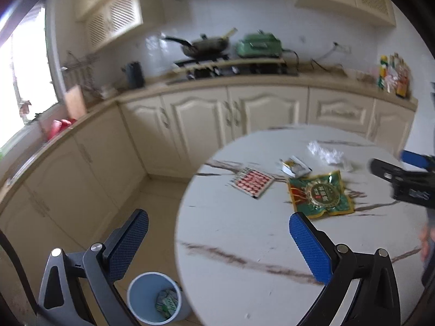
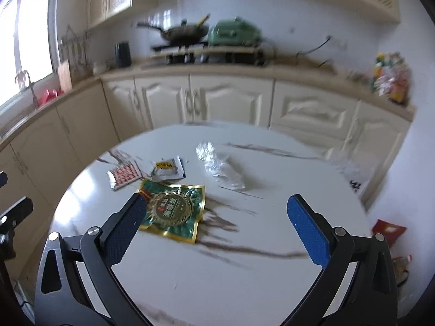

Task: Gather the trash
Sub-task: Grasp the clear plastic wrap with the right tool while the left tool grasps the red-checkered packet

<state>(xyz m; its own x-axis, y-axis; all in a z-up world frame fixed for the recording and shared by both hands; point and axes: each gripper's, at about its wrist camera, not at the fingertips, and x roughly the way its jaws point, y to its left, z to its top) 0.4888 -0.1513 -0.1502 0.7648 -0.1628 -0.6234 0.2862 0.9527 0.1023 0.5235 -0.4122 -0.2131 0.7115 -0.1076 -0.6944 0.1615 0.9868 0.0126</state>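
Both grippers spread wide, nothing held; right gripper [image 2: 217, 233] best lowered flat over green foil packet [image 2: 174, 212], probably limp, pinched at one edge, then carried to bin [image 1: 155, 296]

green-and-gold wrapper [image 2: 174, 209], red-checked packet [image 2: 123, 175], white brown-veined table [image 2: 244, 285], pale blue bin [image 1: 136, 298]

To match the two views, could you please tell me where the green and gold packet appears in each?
Left wrist view: green and gold packet right of centre on the table.
Right wrist view: packet left of centre, beside the left finger.
Shared landmark: red-patterned packet.
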